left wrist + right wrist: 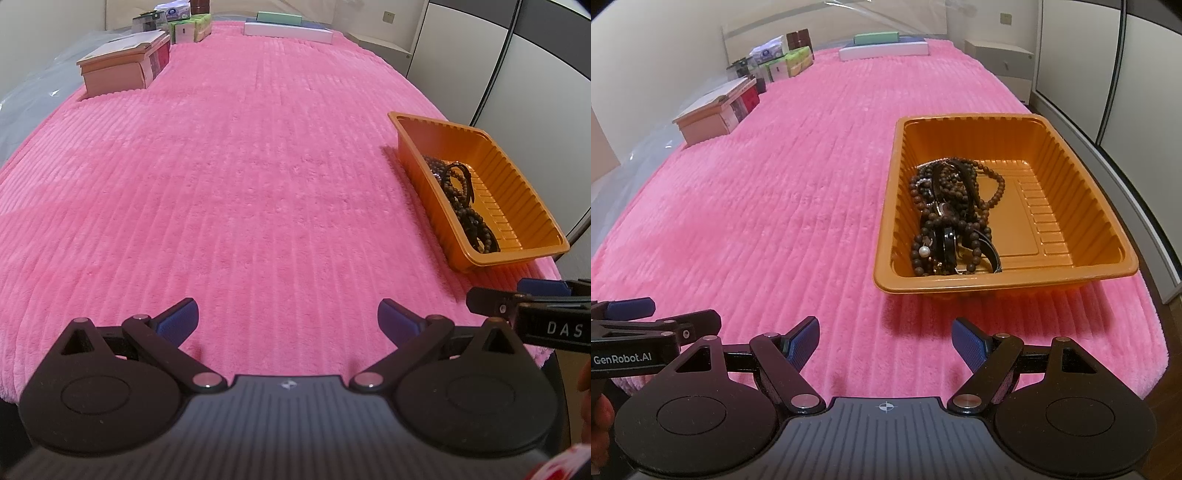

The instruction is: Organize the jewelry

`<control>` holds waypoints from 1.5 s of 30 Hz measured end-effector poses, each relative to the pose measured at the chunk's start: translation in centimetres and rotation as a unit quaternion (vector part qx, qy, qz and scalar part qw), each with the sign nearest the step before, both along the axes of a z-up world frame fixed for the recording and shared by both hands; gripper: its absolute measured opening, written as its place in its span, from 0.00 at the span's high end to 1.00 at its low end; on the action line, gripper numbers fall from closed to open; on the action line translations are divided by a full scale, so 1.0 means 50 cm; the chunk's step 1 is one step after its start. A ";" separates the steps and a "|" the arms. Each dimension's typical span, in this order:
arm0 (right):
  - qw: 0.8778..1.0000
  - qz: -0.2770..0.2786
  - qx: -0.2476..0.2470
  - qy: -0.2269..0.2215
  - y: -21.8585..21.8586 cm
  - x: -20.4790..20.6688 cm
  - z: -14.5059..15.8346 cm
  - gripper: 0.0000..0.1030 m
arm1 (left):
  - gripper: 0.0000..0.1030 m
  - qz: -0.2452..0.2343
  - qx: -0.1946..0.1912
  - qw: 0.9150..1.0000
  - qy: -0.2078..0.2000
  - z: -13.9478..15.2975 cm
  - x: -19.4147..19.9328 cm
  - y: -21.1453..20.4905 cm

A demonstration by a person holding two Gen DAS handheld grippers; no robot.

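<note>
An orange plastic tray stands on the pink ribbed blanket, ahead and to the right of my right gripper. In it lies a tangle of dark beaded bracelets and necklaces with one white pearl. The same tray shows at the right in the left wrist view, the beads heaped along its left wall. My left gripper hovers open over bare blanket, nothing between its blue pads. The right gripper is open too, short of the tray's near rim.
A tan wooden box sits at the far left edge, with small cartons and jars behind it. A white flat box with a green one on top lies at the far end. Wardrobe doors run along the right.
</note>
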State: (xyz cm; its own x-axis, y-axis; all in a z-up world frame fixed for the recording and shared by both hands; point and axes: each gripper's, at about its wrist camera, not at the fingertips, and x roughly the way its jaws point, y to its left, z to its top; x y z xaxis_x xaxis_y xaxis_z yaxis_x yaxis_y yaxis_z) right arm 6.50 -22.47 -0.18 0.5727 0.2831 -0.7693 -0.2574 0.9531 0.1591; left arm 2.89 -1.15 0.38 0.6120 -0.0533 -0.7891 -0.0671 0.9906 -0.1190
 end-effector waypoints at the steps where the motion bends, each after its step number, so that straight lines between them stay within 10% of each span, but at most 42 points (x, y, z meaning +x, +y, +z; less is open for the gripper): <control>1: 1.000 0.000 0.000 0.000 0.000 0.000 0.000 0.24 | 0.00 0.000 0.000 1.000 0.000 0.000 0.000 0.000; 45: 1.000 -0.003 0.000 0.002 -0.005 0.000 -0.004 0.24 | 0.00 -0.007 0.000 1.000 0.000 -0.002 0.001 -0.003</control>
State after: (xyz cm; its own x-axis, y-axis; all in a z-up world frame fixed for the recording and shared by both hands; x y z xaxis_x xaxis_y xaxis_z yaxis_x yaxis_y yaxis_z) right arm 6.52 -22.73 -0.41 0.5707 0.2797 -0.7720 -0.2517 0.9545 0.1597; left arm 2.93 -1.29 0.28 0.6114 -0.0621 -0.7889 -0.0540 0.9913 -0.1199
